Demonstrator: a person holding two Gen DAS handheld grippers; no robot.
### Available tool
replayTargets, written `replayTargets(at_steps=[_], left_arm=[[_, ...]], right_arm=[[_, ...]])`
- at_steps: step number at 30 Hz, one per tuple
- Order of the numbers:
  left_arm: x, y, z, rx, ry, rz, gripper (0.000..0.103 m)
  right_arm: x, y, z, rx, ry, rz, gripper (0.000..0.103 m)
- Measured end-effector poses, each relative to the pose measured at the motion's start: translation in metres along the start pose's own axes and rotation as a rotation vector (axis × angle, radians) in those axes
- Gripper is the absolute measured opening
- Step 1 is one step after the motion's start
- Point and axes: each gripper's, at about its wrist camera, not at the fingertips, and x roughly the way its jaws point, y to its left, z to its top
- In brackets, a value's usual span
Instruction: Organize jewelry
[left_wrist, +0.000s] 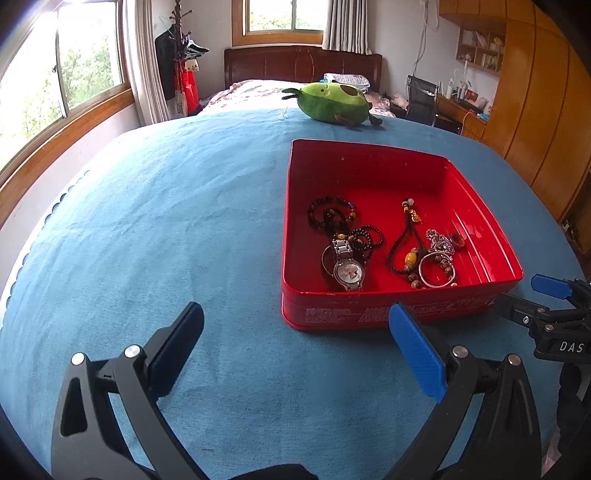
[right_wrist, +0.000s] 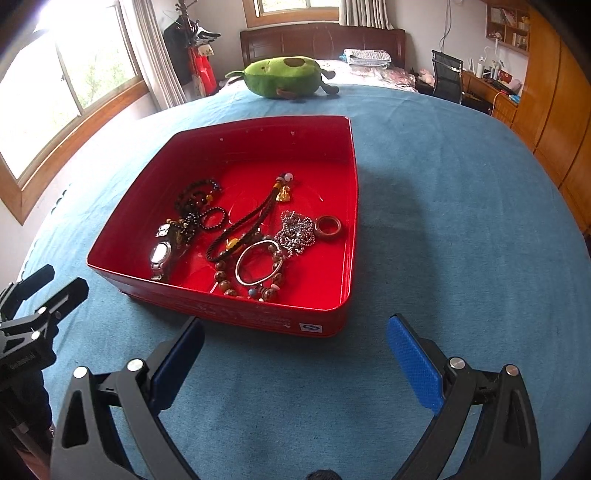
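A red tin box (left_wrist: 369, 317) (right_wrist: 332, 206) stands on the blue cloth. Inside lie a silver watch (left_wrist: 348, 271) (right_wrist: 161, 254), black bead bracelets (left_wrist: 330, 214) (right_wrist: 197, 201), a dark cord with a gold charm (left_wrist: 404, 236) (right_wrist: 251, 218), a silver chain (left_wrist: 439, 242) (right_wrist: 295, 230), a silver bangle (left_wrist: 436, 271) (right_wrist: 258, 263), a brown ring (left_wrist: 459, 242) (right_wrist: 328, 227) and a brown bead bracelet (right_wrist: 225, 284). My left gripper (left_wrist: 295, 339) is open and empty, in front of the box to its left. My right gripper (right_wrist: 295, 350) is open and empty, just before the box's near wall.
A green avocado plush (left_wrist: 334, 101) (right_wrist: 284, 75) lies at the far edge of the blue cloth (left_wrist: 166, 221) (right_wrist: 461, 221). A bed, windows, a desk with a chair and a wooden wardrobe stand behind. The right gripper shows in the left wrist view (left_wrist: 532, 291), the left gripper in the right wrist view (right_wrist: 61, 282).
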Motion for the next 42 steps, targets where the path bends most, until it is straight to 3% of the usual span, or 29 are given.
replayTargets(at_steps=[42], left_arm=[[0.0025,-0.0011,0.0044,0.012,0.008,-0.004,0.100]], right_arm=[[0.0018,-0.0013,0.0006,-0.004,0.000,-0.004,0.099]])
